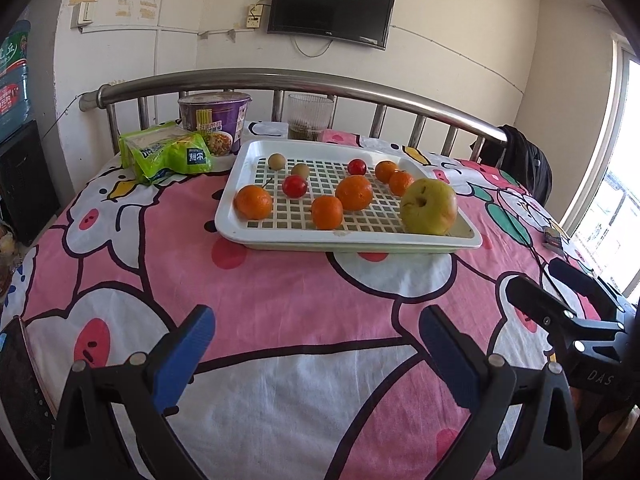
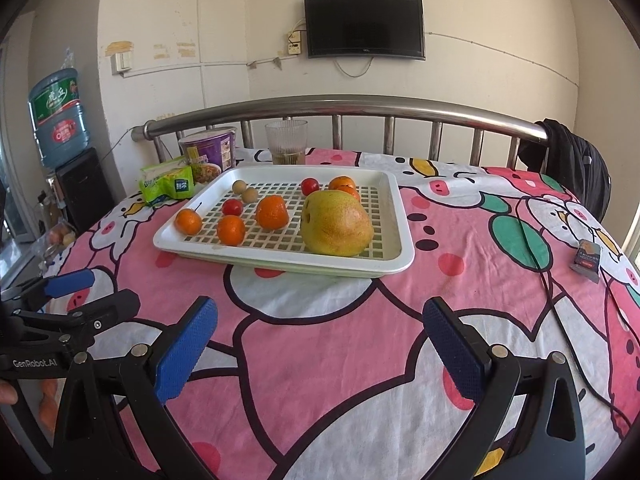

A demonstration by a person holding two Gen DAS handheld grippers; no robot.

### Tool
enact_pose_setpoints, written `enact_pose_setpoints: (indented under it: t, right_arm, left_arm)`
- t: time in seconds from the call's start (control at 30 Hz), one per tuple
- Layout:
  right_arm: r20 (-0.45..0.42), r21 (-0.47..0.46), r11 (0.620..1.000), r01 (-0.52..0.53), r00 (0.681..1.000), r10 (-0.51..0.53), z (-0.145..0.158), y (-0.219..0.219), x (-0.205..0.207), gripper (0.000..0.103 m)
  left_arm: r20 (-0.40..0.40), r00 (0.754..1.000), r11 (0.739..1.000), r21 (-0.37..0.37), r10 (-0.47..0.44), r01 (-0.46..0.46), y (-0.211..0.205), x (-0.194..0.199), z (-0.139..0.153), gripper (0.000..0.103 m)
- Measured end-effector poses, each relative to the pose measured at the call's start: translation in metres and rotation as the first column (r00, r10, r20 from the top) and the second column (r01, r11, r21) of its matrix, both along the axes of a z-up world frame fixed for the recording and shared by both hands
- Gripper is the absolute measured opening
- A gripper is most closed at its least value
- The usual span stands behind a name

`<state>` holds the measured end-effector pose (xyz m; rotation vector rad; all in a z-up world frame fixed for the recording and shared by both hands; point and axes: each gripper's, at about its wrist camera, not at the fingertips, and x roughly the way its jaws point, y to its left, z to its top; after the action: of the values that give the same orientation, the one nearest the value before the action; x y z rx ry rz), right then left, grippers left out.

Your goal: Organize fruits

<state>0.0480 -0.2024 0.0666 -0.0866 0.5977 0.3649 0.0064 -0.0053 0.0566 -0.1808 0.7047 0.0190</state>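
Note:
A white slotted tray [image 1: 256,236] [image 2: 404,256] lies on the pink cartoon bedsheet. In it lie a large yellow-green pear [image 1: 429,207] [image 2: 337,225], several oranges [image 1: 353,192] [image 2: 272,211], two red cherry tomatoes [image 1: 295,186] [image 2: 232,207] and two small brown longans [image 1: 276,161] [image 2: 239,187]. My left gripper [image 1: 318,330] is open and empty, over the sheet in front of the tray. My right gripper [image 2: 320,322] is open and empty, also short of the tray. Each gripper shows at the edge of the other's view.
Behind the tray stand a purple instant-noodle cup [image 1: 214,118], a green snack packet [image 1: 168,152] and a ribbed glass [image 1: 310,116], against a steel bed rail [image 1: 280,80]. A small packet [image 2: 587,260] lies at the right. A water dispenser [image 2: 60,120] stands left.

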Motion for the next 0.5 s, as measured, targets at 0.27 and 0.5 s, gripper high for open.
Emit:
enact_pose_setpoints:
  t: [0.27,0.5]
  right_arm:
    - [-0.059,-0.041,0.999,0.006,0.998,-0.008,-0.019,0.004,0.010,0.103]
    - [-0.100,-0.088,0.996,-0.008,0.995,-0.001,-0.035,0.012,0.013,0.103]
  left_arm:
    - [-0.065,0.998,1.000,-0.012,-0.013,0.012,0.000,0.012,-0.017,0.103]
    - [-0.122,0.992,1.000,-0.002,-0.016,0.016,-0.001,0.021,-0.033,0.103]
